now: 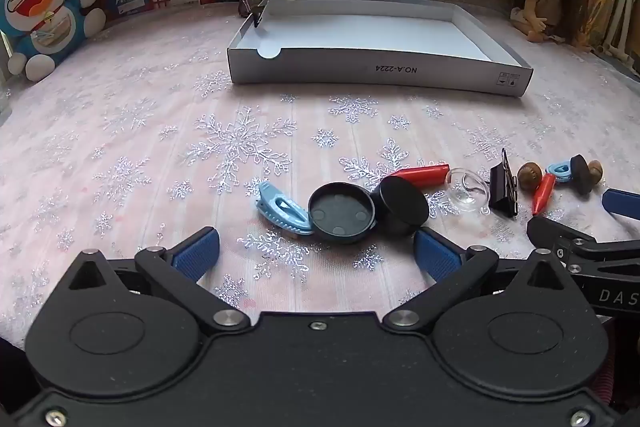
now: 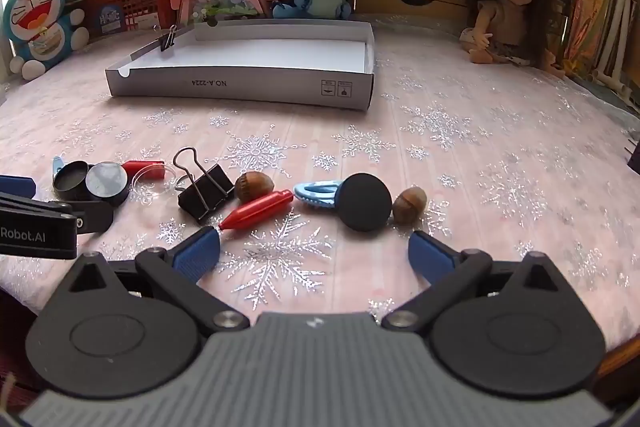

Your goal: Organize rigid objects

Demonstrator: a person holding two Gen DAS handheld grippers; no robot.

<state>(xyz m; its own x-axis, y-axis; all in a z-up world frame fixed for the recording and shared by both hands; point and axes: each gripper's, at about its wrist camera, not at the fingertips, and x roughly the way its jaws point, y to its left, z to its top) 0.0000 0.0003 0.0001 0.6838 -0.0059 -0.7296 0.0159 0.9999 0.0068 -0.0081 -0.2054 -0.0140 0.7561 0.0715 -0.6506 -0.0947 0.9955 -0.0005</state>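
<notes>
- While both tongs hang wide open and empty over the cloth (image 2: 480, 131), I take the step in hand to be picking a first piece for the box (image 1: 360, 67), which sits well beyond both.
- Left tongs (image 1: 316, 251): just ahead, between the fingers, lie a blue clip (image 1: 280, 209), long axis running away to the left, an open tin (image 1: 342, 217) and its lid (image 1: 402, 205), all touching.
- I'd close on the tin alone, square across its rim, so the neighbours don't drag.
- Right tongs (image 2: 314, 251): a red cone (image 2: 256, 211) lies just ahead, tip toward the left finger, axis slanting up to the right.
- I'd turn to grip across that axis.
</notes>
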